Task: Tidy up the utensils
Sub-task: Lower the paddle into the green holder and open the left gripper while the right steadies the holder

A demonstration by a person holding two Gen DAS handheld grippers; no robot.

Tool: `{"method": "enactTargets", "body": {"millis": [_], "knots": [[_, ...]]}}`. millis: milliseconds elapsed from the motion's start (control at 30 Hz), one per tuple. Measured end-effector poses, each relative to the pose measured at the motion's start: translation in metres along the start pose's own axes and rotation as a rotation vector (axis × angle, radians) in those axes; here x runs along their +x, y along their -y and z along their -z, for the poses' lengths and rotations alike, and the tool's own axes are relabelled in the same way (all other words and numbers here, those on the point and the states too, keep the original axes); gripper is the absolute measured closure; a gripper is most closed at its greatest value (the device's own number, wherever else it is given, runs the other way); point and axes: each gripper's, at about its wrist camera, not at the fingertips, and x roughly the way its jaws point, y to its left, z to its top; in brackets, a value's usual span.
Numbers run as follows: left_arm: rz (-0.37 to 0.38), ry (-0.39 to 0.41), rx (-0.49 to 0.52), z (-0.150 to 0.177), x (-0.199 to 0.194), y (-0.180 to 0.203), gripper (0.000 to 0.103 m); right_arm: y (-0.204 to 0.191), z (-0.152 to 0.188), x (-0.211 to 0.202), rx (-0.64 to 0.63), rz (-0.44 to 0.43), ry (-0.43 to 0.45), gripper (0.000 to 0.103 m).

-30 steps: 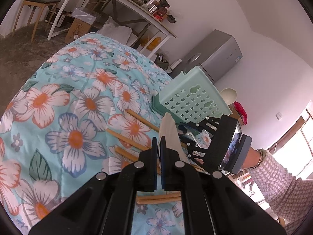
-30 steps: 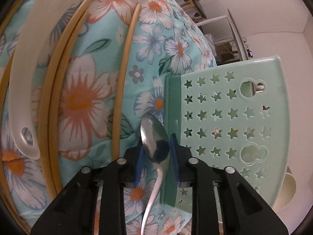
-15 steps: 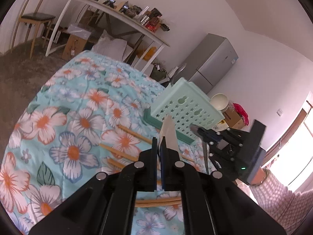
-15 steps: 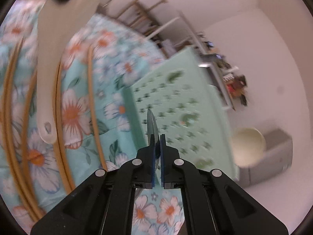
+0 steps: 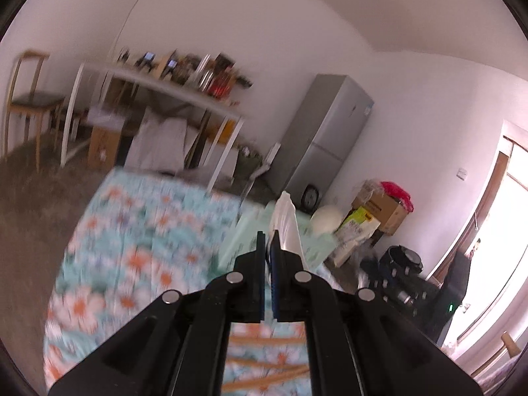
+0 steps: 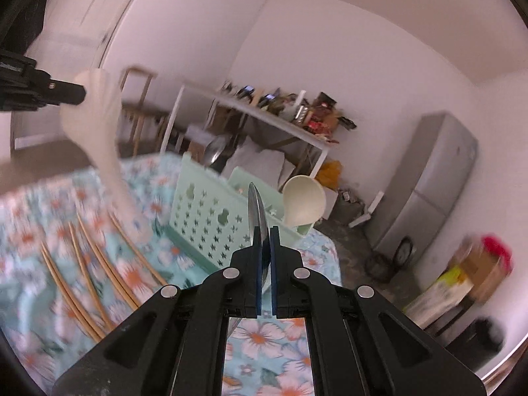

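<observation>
My left gripper (image 5: 269, 237) is shut on a cream plastic spatula (image 5: 284, 217), held edge-on above the floral cloth (image 5: 138, 231). In the right wrist view that left gripper (image 6: 81, 94) sits at the upper left, and the spatula (image 6: 102, 138) hangs down from it. My right gripper (image 6: 265, 231) is shut on a metal spoon (image 6: 256, 211), whose bowl stands edge-on in front of the mint star-holed basket (image 6: 211, 217). A cream ladle (image 6: 303, 204) and another metal spoon (image 6: 214, 153) stand in the basket. Several wooden chopsticks (image 6: 89, 264) lie on the cloth, left of the basket.
Behind the cloth stand a white table (image 6: 264, 115) with clutter, a wooden chair (image 5: 26, 99) and a grey fridge (image 5: 326, 138). Cardboard boxes (image 5: 379, 208) and a small clock (image 6: 404, 250) sit on the floor at the right. Both views are motion-blurred.
Both grippers rose off the cloth with their utensils. The right gripper closed on the metal spoon and rolled, so the spoon now stands edge-on. Both views tipped up toward the room.
</observation>
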Motion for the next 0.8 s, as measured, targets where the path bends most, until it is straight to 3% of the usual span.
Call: {"method": "enactTargets", "body": {"millis": [233,600,800], "knots": [[-0.099,0.112,0.230,-0.055,0.012,0.040,0.101,0.011,-0.007,-0.016,0.078,-0.009,0.079,0.101],[-0.273,-0.033,0.349,-0.059,0.110,0.044,0.101,0.049,-0.003,-0.021,0.250,-0.097,0.140,0.101],[-0.270,-0.086,0.320,-0.057,0.145,0.038,0.100,0.054,-0.002,-0.009,0.304,-0.140,0.145,0.101]]}}
